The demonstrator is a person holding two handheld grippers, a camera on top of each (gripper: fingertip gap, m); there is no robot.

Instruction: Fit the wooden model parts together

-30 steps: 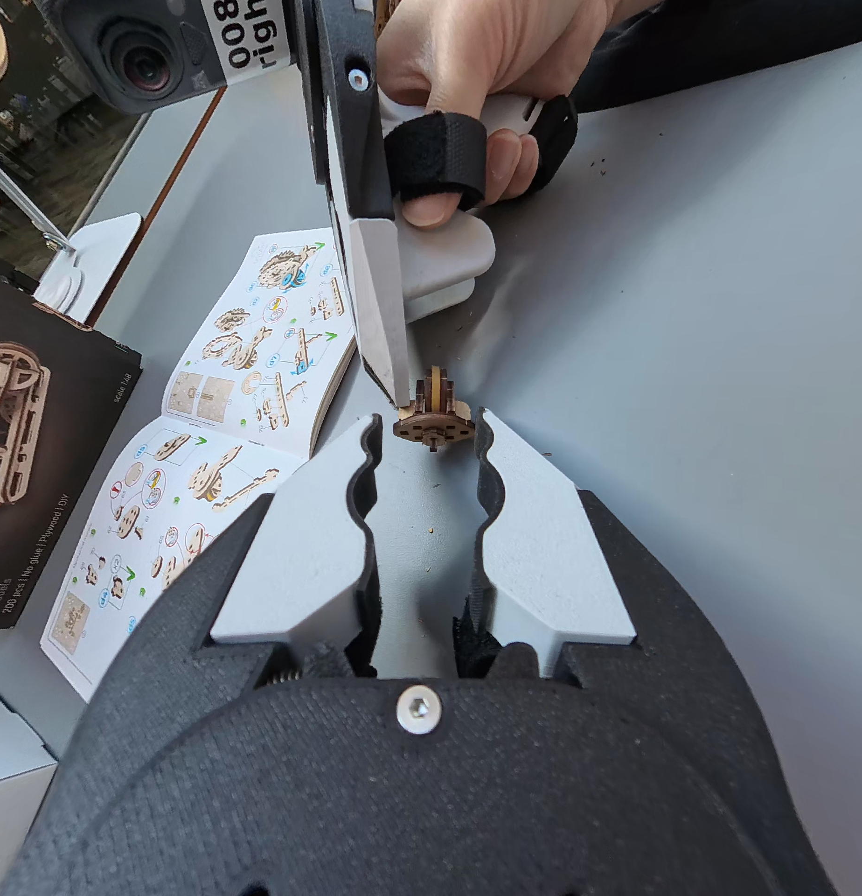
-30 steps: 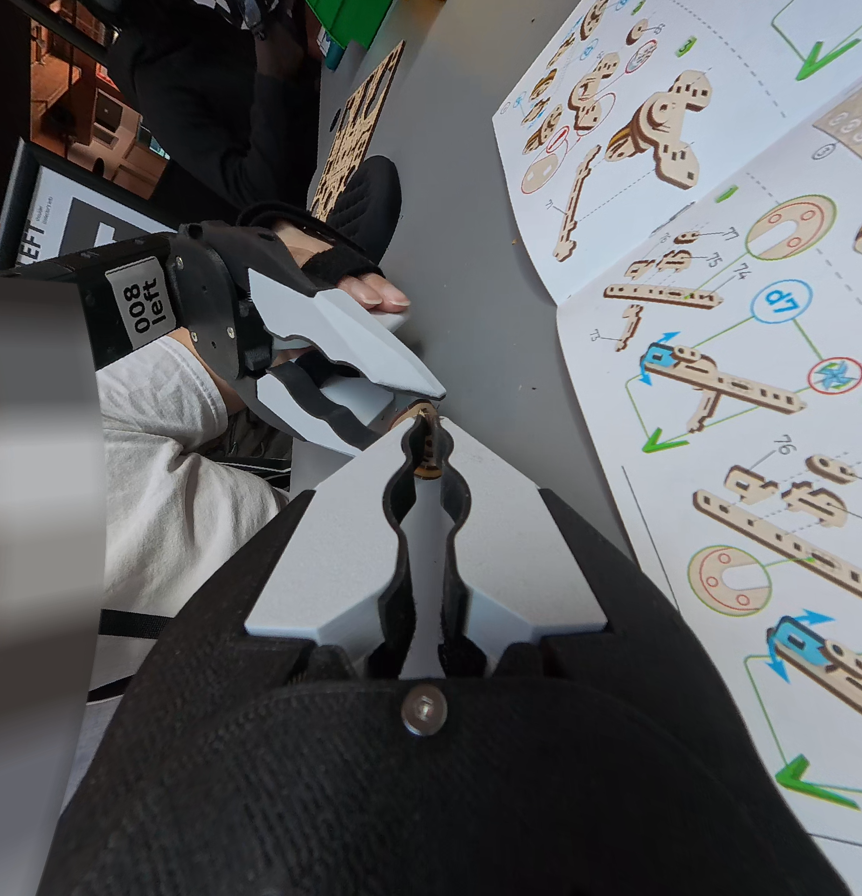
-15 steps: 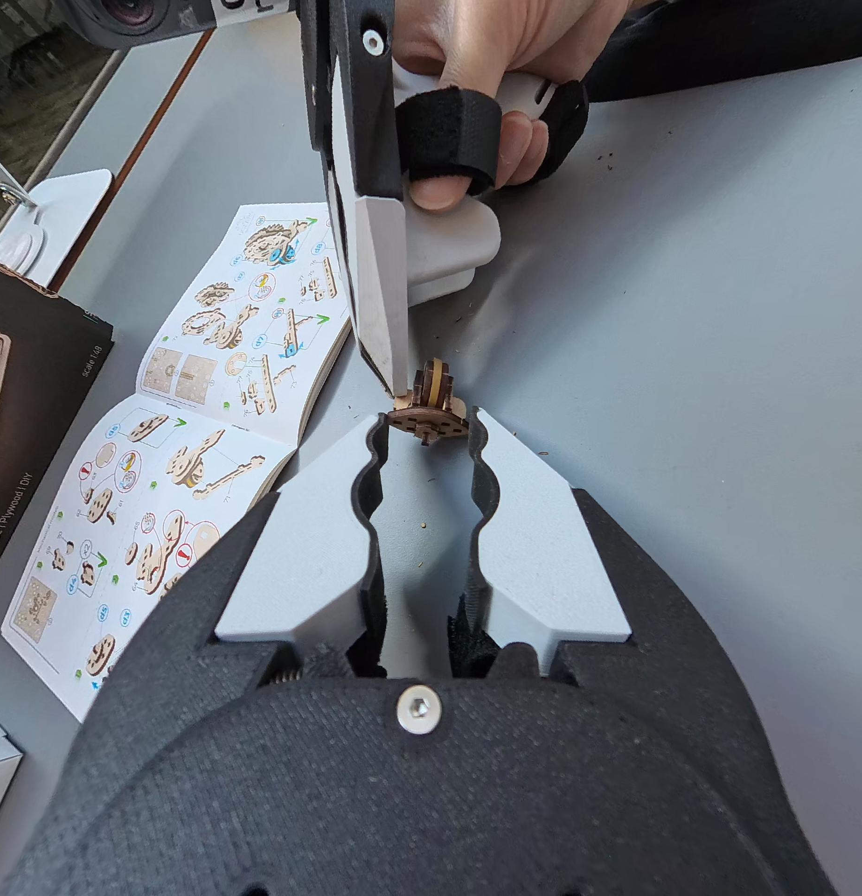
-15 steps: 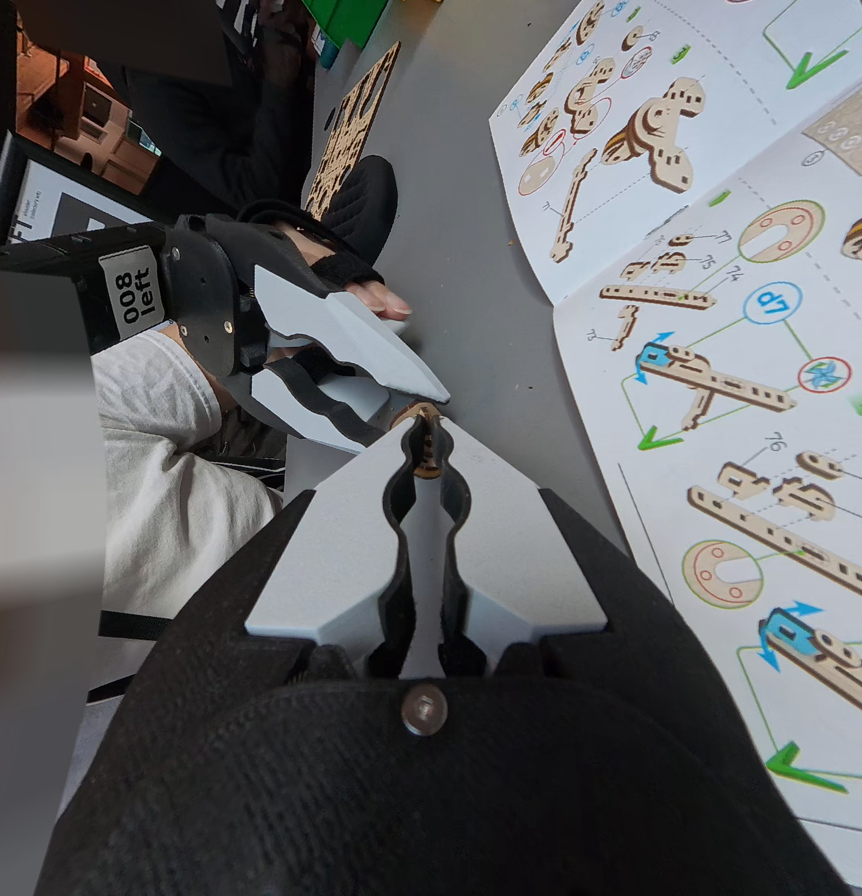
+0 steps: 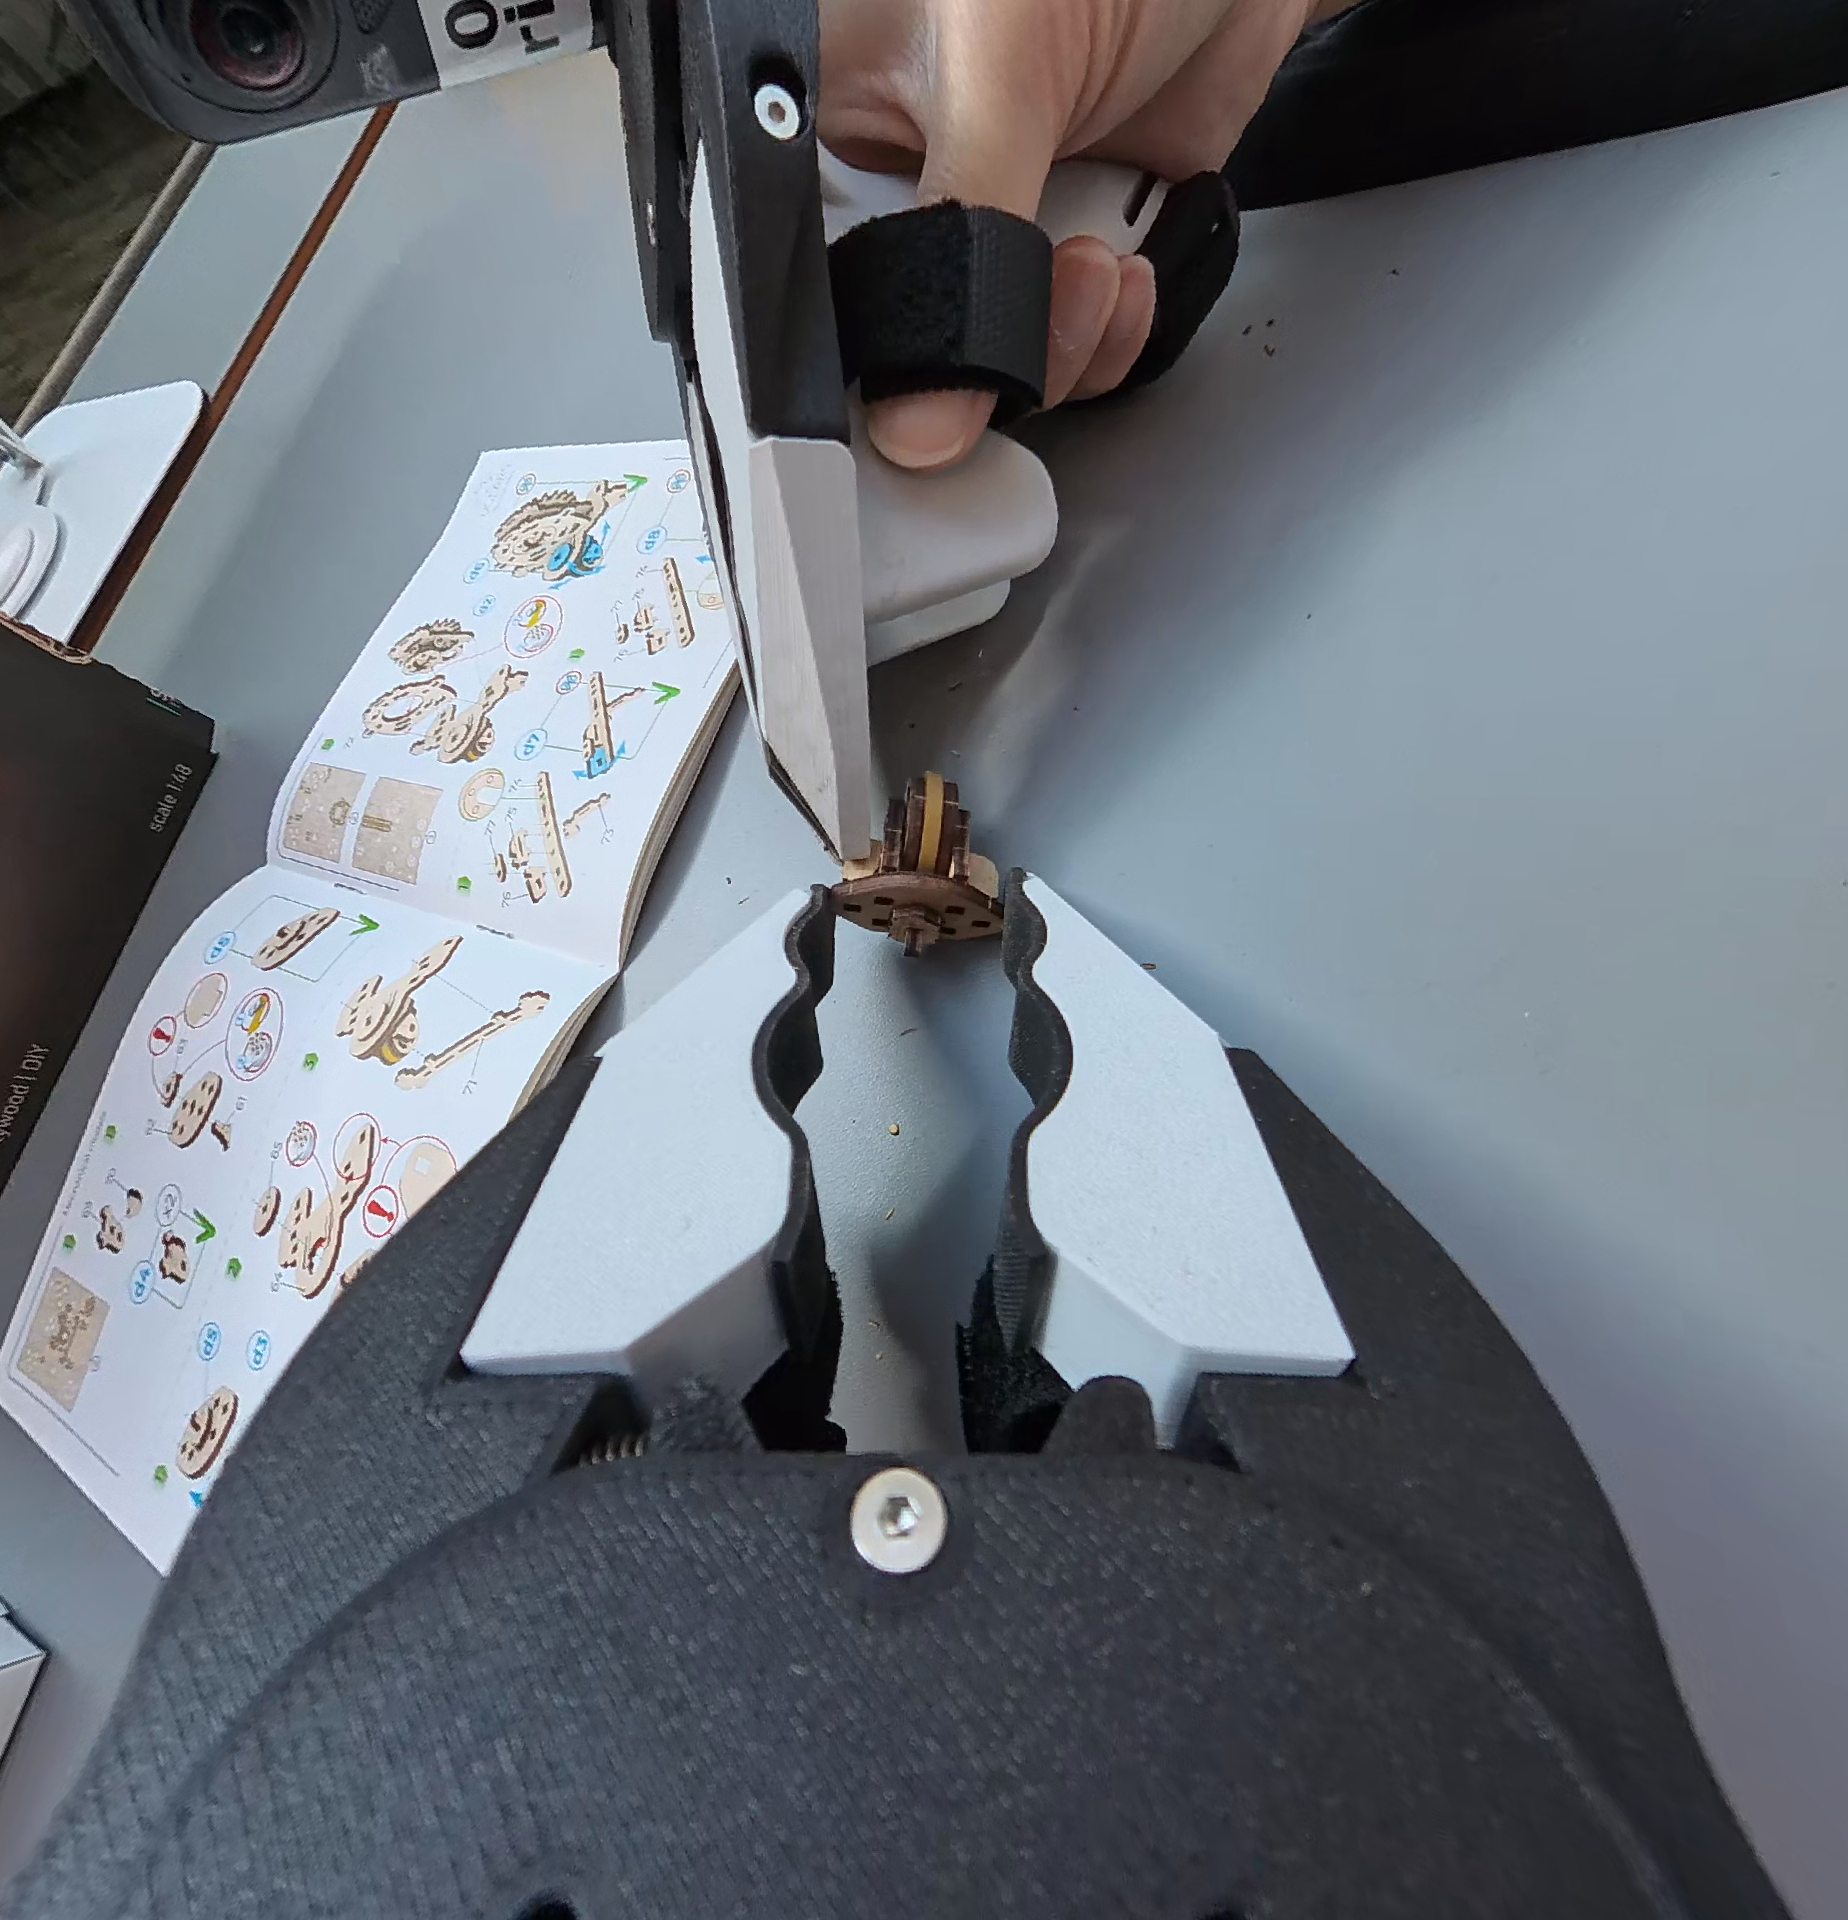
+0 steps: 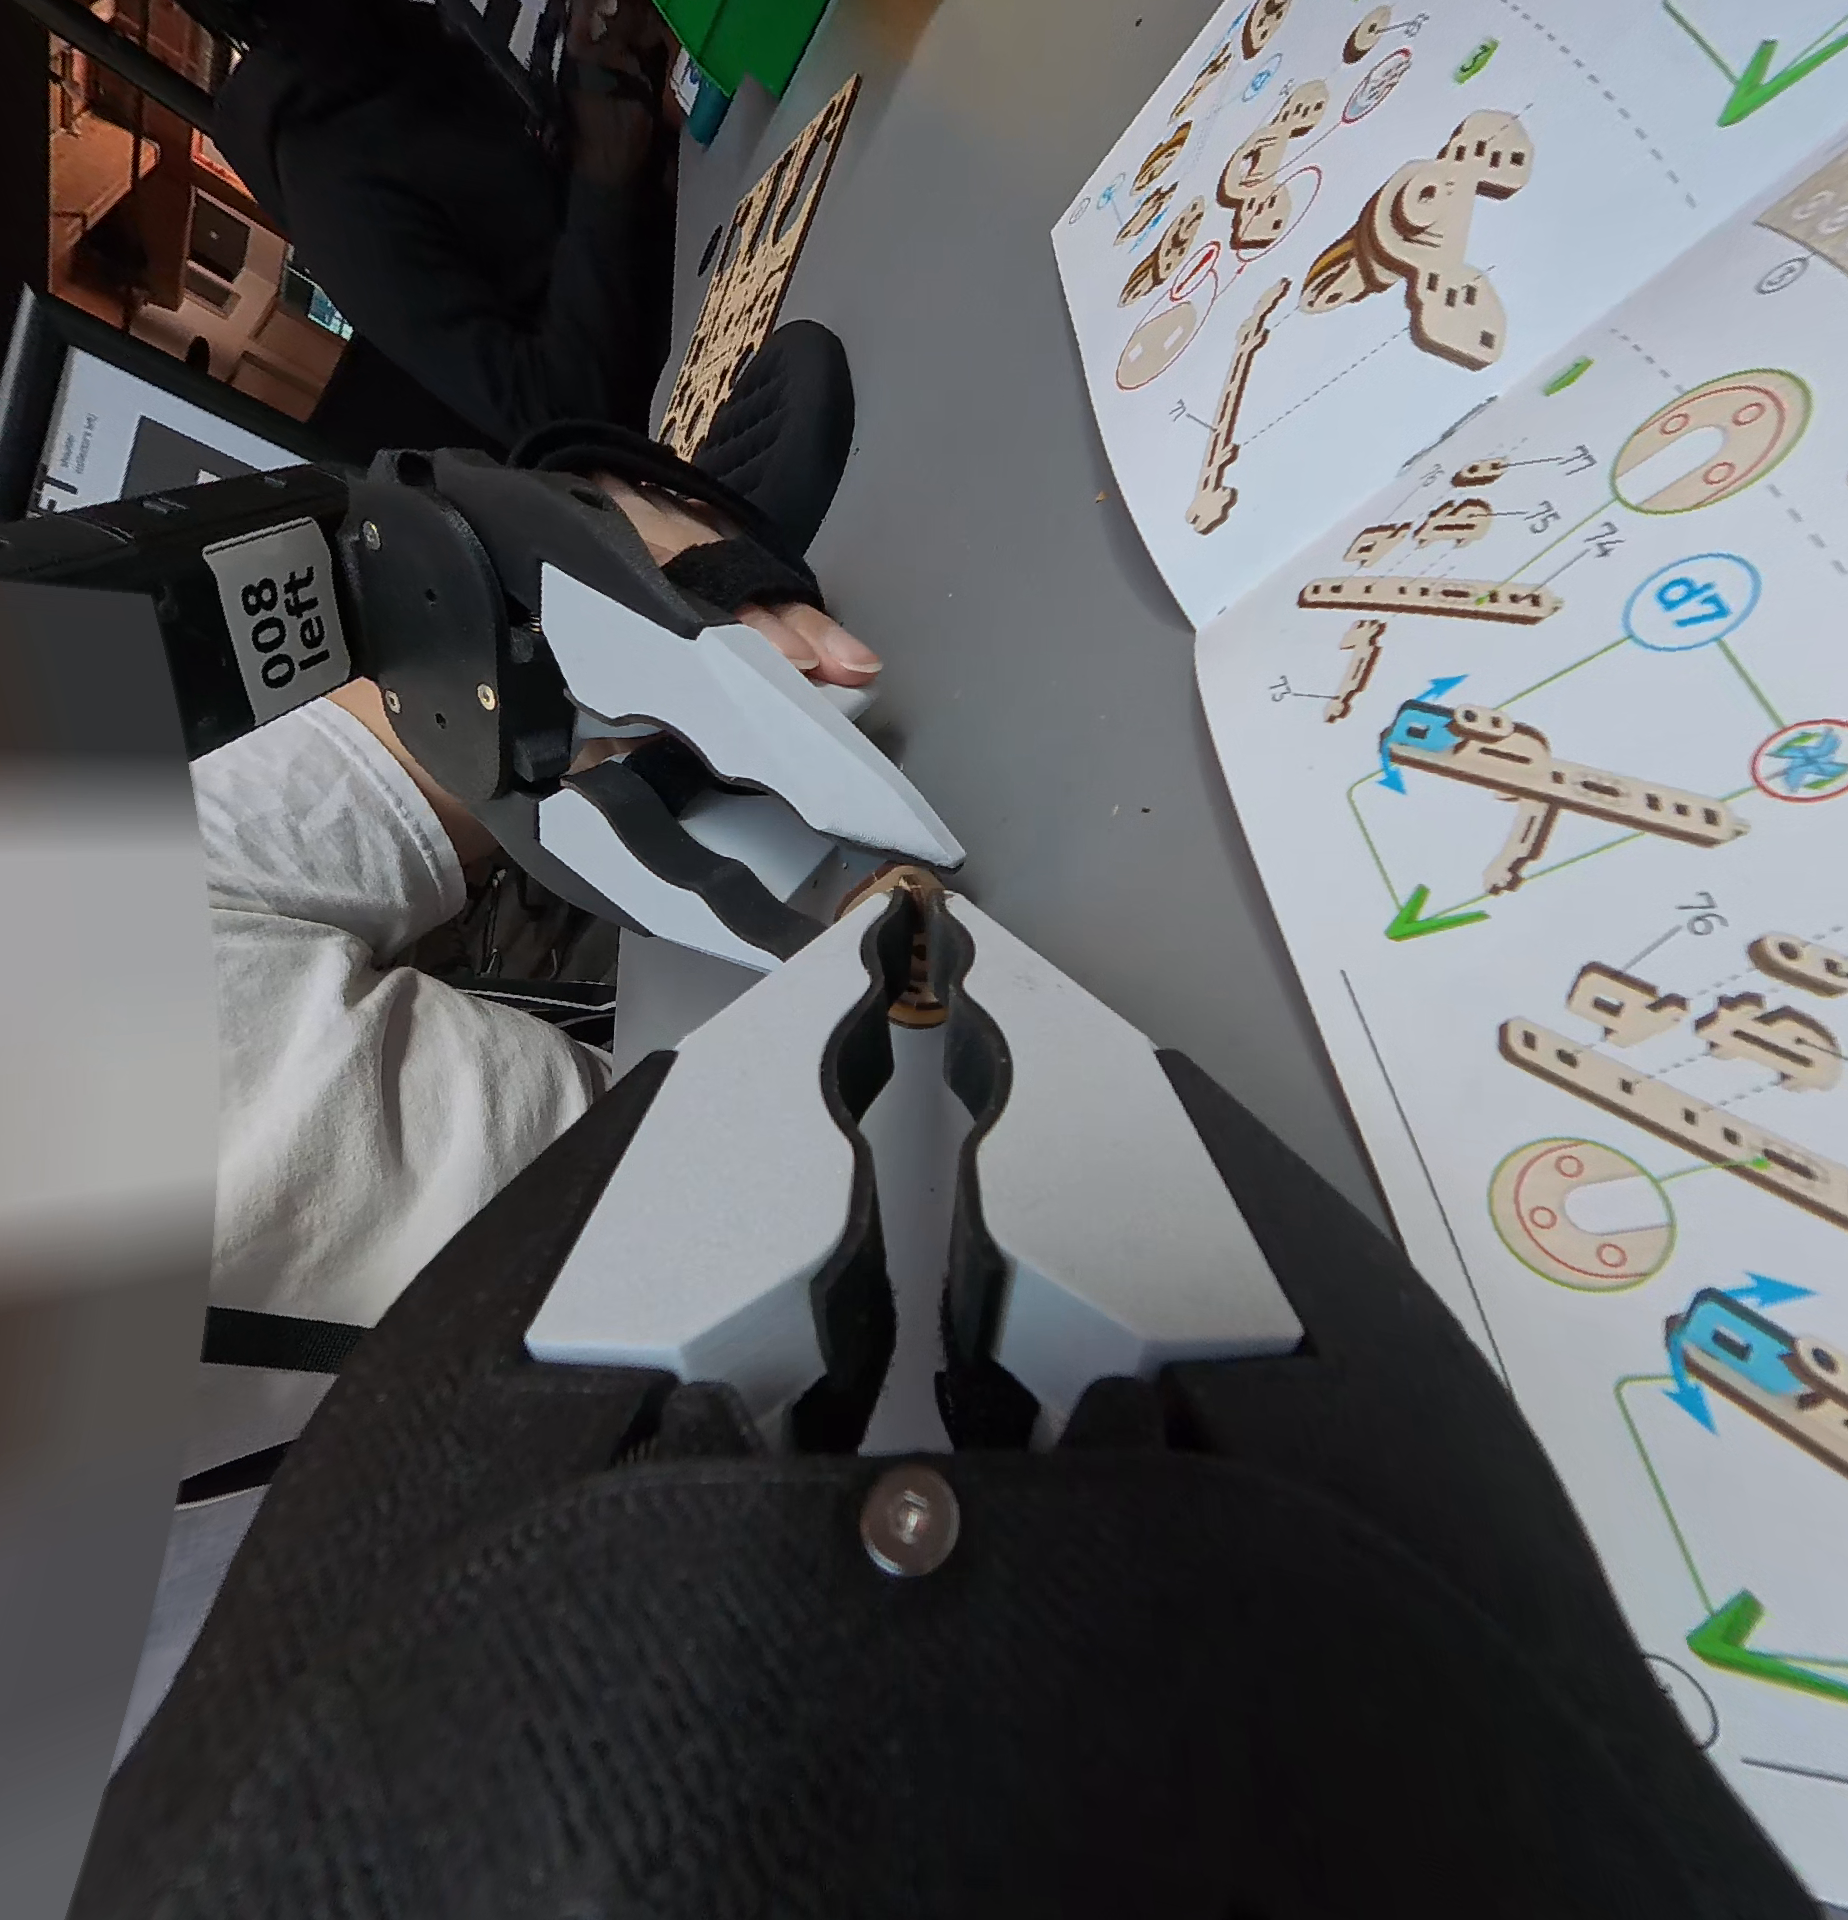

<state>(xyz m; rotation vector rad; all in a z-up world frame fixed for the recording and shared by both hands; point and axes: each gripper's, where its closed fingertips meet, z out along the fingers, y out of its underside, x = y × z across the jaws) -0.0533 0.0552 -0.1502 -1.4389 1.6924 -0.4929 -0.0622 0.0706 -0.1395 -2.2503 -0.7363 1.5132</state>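
The worst risk, as I judge it, is the small wooden assembly (image 5: 918, 871) twisting or popping free: it is pinched from two directions at once, and a push that is off-line could snap a thin plywood tab or flick the piece across the grey table (image 5: 1471, 831).

The left gripper (image 5: 915, 904) is partly open, its tips touching the two sides of the flat disc at the base of the assembly, so it grips only by the very ends (little hold to spare). The right gripper (image 6: 915, 940) is nearly closed on the upright ring-shaped part (image 6: 915, 977), which sits edge-on between its wavy black pads.

The assembly is held just above the table, near the edge of the open instruction booklet (image 5: 400, 935). The wood is pale, laser-cut ply with dark burnt edges and small square slots; a short peg sticks out of the disc's face. The gripper fingers are smooth grey plastic, their bodies rough black.
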